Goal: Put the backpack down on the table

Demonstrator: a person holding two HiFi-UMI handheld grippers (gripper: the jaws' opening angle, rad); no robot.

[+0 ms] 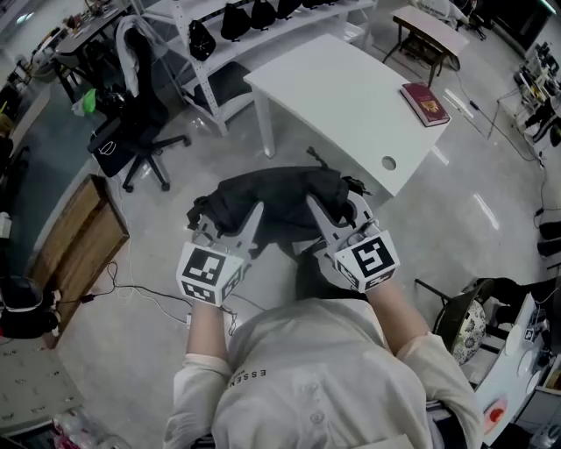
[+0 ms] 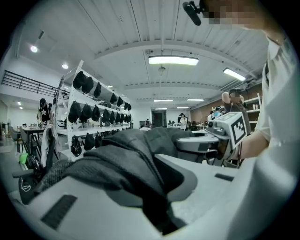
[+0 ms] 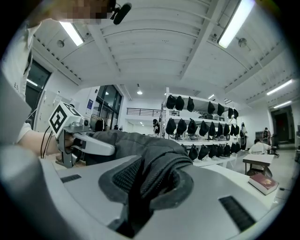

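Note:
A black backpack [image 1: 276, 200] hangs in the air between my two grippers, just short of the near edge of the white table [image 1: 337, 96]. My left gripper [image 1: 248, 216] is shut on the bag's left side, and dark fabric [image 2: 140, 168] fills the gap between its jaws in the left gripper view. My right gripper [image 1: 321, 210] is shut on the bag's right side, where folded fabric and padded mesh [image 3: 150, 180] are pinched in the right gripper view. Each gripper shows in the other's view, the right gripper [image 2: 220, 136] and the left gripper [image 3: 79, 140].
A red book [image 1: 424, 103] lies at the table's right end, near a round cable hole [image 1: 389, 163]. A black office chair [image 1: 131, 114] stands at the left. White shelves with black bags [image 1: 250, 22] run behind the table. A wooden panel [image 1: 79, 237] lies on the floor.

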